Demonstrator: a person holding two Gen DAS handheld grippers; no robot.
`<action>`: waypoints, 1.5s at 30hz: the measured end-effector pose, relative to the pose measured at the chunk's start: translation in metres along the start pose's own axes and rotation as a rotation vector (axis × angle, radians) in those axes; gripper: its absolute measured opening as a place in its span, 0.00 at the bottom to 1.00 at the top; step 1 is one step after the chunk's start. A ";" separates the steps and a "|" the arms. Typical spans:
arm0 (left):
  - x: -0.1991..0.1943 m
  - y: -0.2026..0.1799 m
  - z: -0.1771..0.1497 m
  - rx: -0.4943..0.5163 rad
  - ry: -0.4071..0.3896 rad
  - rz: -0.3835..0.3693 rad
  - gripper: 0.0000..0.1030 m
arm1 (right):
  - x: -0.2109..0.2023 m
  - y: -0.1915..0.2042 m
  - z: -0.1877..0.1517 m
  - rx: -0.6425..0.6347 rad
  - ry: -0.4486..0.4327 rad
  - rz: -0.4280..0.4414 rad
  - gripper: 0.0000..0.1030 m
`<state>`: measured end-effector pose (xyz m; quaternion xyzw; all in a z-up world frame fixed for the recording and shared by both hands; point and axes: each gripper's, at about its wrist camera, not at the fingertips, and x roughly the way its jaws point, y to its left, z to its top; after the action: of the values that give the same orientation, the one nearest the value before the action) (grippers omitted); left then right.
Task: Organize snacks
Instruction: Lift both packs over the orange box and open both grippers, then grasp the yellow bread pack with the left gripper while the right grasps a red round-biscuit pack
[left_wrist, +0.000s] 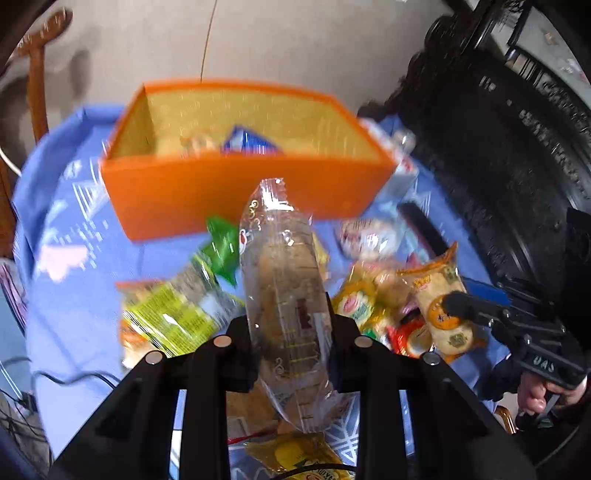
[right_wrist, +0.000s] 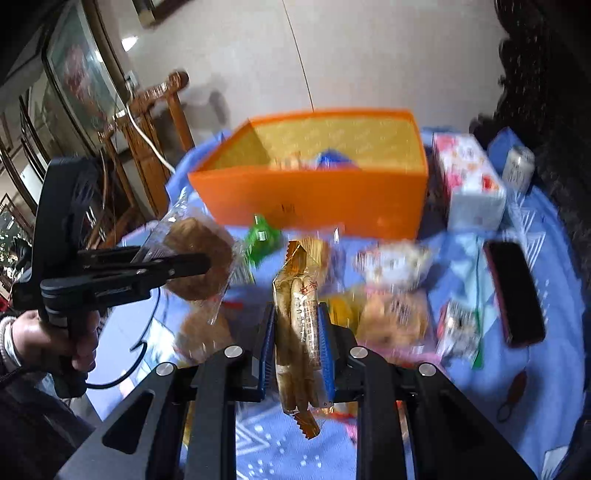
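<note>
With our left gripper clamping the cake packet and right gripper pinching the biscuit pack, we should clear the orange box rim before releasing.

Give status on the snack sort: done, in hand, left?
Done: a few packs already lie in the orange box. In hand: the left gripper is shut on a clear bread pack, and the right gripper is shut on a biscuit pack. Left: many loose snacks on the blue cloth.
</note>
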<state>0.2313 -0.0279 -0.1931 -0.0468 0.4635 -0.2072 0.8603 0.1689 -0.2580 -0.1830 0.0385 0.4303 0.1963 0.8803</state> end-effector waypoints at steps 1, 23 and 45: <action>-0.010 0.001 0.007 -0.002 -0.028 -0.007 0.26 | -0.003 0.000 0.005 -0.001 -0.017 0.002 0.21; -0.067 0.028 0.155 0.027 -0.386 0.179 0.96 | -0.016 -0.009 0.149 -0.055 -0.294 -0.099 0.82; -0.015 -0.002 -0.106 -0.066 0.114 0.088 0.96 | -0.033 0.027 -0.056 -0.408 0.165 -0.064 0.78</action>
<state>0.1367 -0.0118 -0.2409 -0.0427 0.5201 -0.1561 0.8387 0.0988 -0.2508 -0.1875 -0.1703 0.4531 0.2537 0.8374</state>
